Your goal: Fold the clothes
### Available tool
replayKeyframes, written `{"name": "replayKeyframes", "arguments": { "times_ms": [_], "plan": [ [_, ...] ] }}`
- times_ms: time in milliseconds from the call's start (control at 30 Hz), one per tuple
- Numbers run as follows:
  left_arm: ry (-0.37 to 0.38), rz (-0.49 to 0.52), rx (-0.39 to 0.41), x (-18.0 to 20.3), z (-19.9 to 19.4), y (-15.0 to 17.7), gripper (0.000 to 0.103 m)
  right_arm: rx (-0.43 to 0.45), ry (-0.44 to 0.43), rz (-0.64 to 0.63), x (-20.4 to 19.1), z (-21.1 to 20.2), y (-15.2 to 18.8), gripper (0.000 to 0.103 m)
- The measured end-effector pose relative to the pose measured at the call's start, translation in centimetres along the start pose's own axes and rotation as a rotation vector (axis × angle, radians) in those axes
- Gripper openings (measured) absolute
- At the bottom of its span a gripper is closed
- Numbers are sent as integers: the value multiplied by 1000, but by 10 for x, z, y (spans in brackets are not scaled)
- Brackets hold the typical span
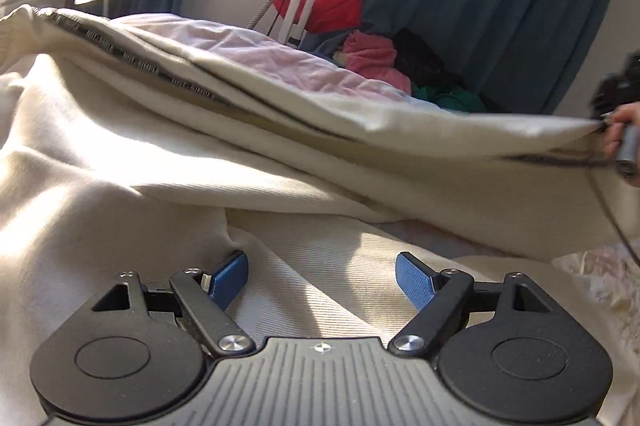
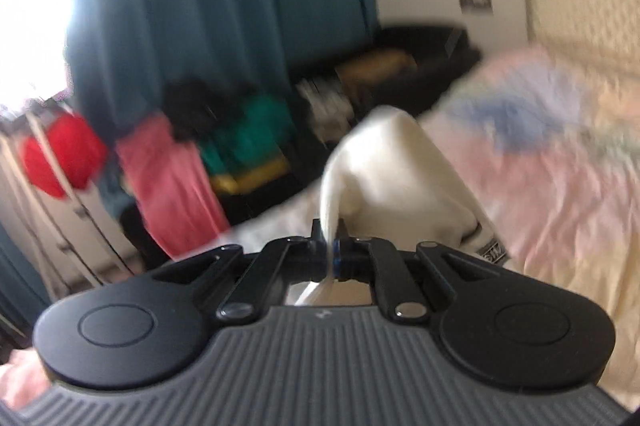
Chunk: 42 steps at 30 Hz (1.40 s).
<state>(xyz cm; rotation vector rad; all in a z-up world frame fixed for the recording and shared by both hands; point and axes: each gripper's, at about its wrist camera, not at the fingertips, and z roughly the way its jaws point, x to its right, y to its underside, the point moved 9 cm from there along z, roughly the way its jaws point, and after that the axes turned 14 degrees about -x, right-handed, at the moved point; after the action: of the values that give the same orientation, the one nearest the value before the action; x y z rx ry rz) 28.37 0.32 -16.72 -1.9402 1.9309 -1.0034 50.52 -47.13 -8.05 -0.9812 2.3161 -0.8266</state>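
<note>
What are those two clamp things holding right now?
The right gripper pinches the cream garment at its edge. The left gripper, jaws apart, holds nothing.

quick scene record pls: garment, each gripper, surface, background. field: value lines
garment: cream garment with dark printed trim, partly lifted over the bed
left gripper: left gripper, jaws wide apart, empty, over the cream cloth
right gripper: right gripper, jaws closed on a corner of the garment
surface: bed with pastel sheet
background: teal curtains, red bag, pink cloth
image quality: right wrist view motion-blurred
</note>
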Motion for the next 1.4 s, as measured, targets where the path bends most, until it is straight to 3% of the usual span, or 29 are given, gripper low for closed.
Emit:
{"name": "replayKeyframes", "arguments": {
  "times_ms": [133, 233, 267, 300, 367, 500, 600, 700, 767, 867, 967, 1067, 1133, 1167, 1200, 1233, 1400],
  "plan": [
    [-27, 62, 14, 7, 9, 2, 84, -86, 32, 65, 8, 66, 22, 8],
    [-41, 92, 25, 10, 13, 5, 85, -134, -71, 59, 7, 92, 37, 11],
    [-43, 98, 26, 10, 13, 6, 86, -143, -100, 44, 8, 97, 41, 24],
    [-46, 104, 28, 11, 13, 7, 86, -127, -114, 30, 9, 94, 42, 49],
    [-51, 116, 31, 11, 14, 9, 87, -77, -147, -1, 14, 81, 47, 73],
    [-55, 124, 34, 13, 13, 10, 87, 1, -189, -30, 42, 41, 67, 73],
    [-71, 143, 41, 15, 12, 7, 87, -30, -236, 41, 74, 18, 92, 73],
    [-129, 212, 75, 20, 7, 0, 86, -117, -215, 137, 106, 13, 118, 75],
    [-228, 318, 131, 24, 3, -7, 86, -172, -241, 197, 121, 15, 133, 75],
    [-384, 483, 220, 30, -3, -18, 85, -260, -253, 268, 135, 30, 150, 72],
    [-433, 551, 224, 26, 3, -21, 84, -271, -278, 309, 139, 37, 154, 74],
    [-406, 538, 139, 17, 20, -22, 68, -269, -268, 297, 135, 49, 149, 68],
    [-376, 537, 96, 14, 29, -21, 54, -263, -247, 307, 135, 56, 143, 55],
    [-363, 543, 94, 14, 30, -21, 50, -264, -238, 313, 134, 60, 140, 34],
    [-351, 547, 92, 14, 32, -21, 33, -266, -222, 305, 133, 61, 136, 13],
    [-339, 552, 90, 14, 33, -21, 11, -268, -206, 296, 132, 61, 131, 11],
    [-243, 453, 178, 9, 6, -36, 4, -148, -192, 268, 140, 38, 101, 5]
  ]
}}
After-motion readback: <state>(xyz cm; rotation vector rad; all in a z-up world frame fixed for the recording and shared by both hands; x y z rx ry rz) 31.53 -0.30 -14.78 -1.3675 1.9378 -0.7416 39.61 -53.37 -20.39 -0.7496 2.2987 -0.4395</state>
